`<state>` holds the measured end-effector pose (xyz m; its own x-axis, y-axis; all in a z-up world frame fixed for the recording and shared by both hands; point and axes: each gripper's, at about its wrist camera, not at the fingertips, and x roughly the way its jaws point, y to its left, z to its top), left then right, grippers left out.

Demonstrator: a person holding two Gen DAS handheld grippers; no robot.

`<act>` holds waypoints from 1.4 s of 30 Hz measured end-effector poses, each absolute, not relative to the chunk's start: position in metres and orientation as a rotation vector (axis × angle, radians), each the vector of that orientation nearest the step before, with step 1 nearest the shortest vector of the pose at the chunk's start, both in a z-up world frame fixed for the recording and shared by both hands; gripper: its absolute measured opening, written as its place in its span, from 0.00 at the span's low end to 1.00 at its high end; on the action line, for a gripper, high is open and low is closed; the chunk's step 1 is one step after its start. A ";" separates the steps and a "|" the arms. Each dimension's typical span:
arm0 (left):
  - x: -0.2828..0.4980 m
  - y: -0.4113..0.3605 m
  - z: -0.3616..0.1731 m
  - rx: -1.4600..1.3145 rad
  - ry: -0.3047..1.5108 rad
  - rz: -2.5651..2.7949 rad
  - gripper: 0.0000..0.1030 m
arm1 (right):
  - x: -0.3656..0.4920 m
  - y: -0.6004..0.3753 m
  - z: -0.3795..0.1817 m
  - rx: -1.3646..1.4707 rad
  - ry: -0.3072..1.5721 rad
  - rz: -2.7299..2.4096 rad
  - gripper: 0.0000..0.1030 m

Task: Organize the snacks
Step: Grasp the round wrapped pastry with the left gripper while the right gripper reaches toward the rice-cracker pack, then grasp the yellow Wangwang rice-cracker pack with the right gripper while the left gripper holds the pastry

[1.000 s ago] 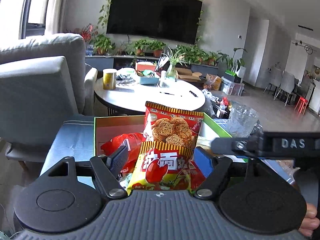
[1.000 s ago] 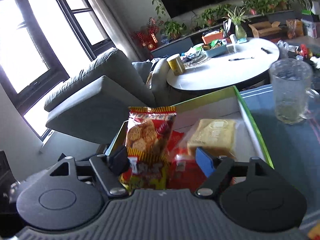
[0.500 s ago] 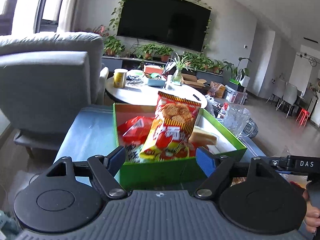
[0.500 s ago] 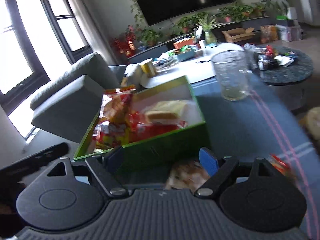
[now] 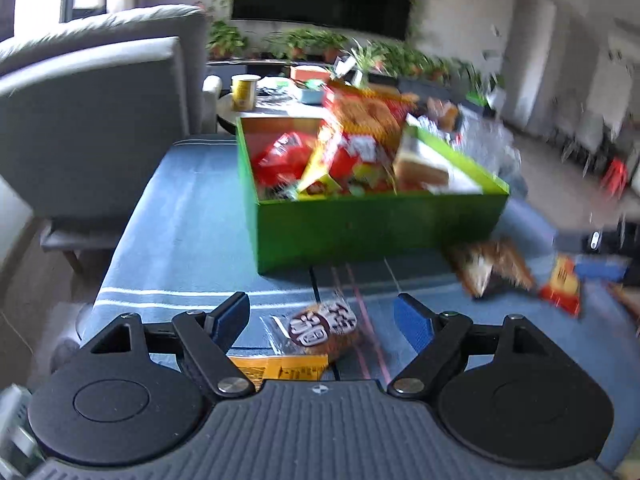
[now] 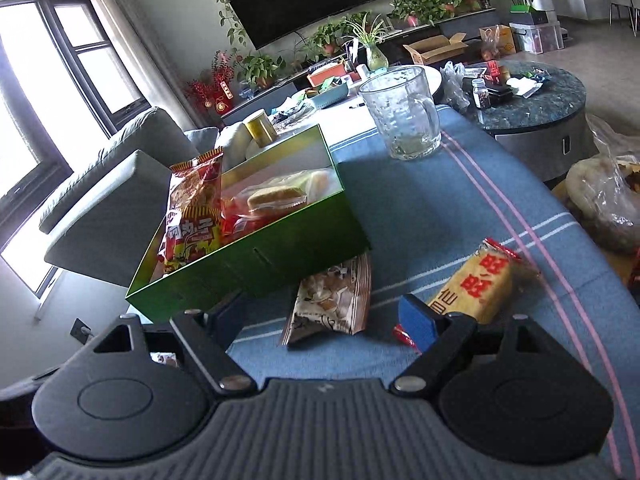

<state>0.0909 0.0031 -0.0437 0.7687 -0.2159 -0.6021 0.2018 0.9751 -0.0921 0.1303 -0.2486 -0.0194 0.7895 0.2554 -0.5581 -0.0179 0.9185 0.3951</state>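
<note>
A green box (image 5: 372, 224) (image 6: 256, 264) on the blue cloth holds several snack packs, with a tall red-yellow noodle pack (image 6: 194, 208) (image 5: 360, 128) standing upright in it. My left gripper (image 5: 322, 318) is open and empty, just above a brown round-cake pack (image 5: 322, 326) lying on the cloth. My right gripper (image 6: 320, 318) is open and empty, above a brown patterned pack (image 6: 332, 300) (image 5: 490, 266) at the box's front corner. A yellow rice-cracker pack (image 6: 476, 280) (image 5: 560, 284) lies beside the right finger.
A glass mug (image 6: 404, 114) stands behind the box on the blue cloth (image 6: 420, 200). A grey armchair (image 5: 92, 120) is to the left. A round white table (image 6: 340, 116) and a dark round table (image 6: 540, 96) lie beyond. A plastic bag (image 6: 604, 196) sits at the right.
Both grippers have let go of the noodle pack, left standing in the box, and pulled back toward the near side of the table over loose packs.
</note>
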 end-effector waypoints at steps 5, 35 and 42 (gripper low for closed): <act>0.091 -0.014 -0.055 0.126 0.671 -0.233 0.75 | 0.128 -0.253 -0.023 0.391 0.655 0.148 0.47; 0.109 -0.024 -0.070 -0.025 0.771 -0.132 0.53 | 0.127 -0.281 -0.037 0.401 0.644 -0.092 0.47; 0.103 -0.022 -0.058 -0.046 0.729 -0.139 0.53 | 0.137 -0.294 -0.049 0.447 0.694 -0.166 0.47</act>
